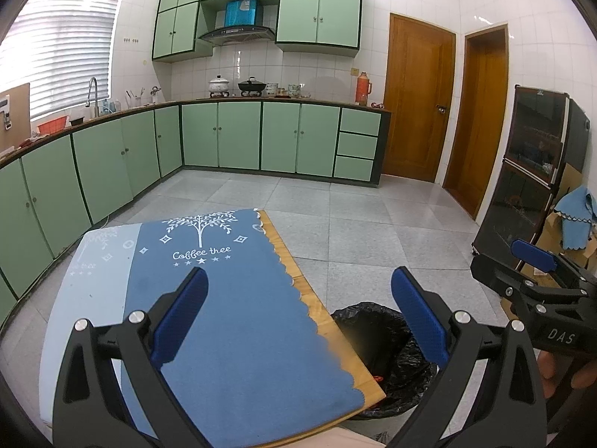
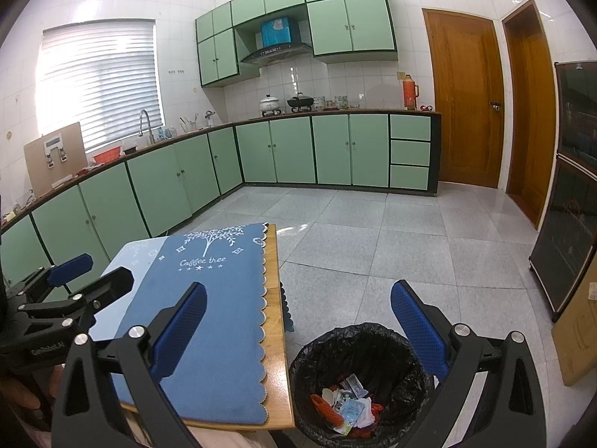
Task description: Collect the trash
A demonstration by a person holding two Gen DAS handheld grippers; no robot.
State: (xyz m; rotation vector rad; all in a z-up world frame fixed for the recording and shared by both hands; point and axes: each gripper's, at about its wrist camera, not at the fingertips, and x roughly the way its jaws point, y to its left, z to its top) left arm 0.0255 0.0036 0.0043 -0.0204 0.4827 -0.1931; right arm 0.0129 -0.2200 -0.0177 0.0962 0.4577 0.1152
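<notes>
Both the left gripper (image 1: 298, 313) and the right gripper (image 2: 298, 330) hover with jaws wide apart, holding nothing. The trash (image 2: 347, 403) lies in the black-lined bin (image 2: 403, 339) on the floor beside the worktop's (image 2: 278, 373) near right corner. The blue mat (image 2: 209, 317) looks bare, so collecting seems finished; a scan along the worktop's edges would confirm it.

A blue "Coffee tree" cloth (image 2: 209, 306) covers the wooden surface (image 2: 278, 373); green cabinets (image 2: 313, 153), two wooden doors (image 2: 466, 104) behind
</notes>
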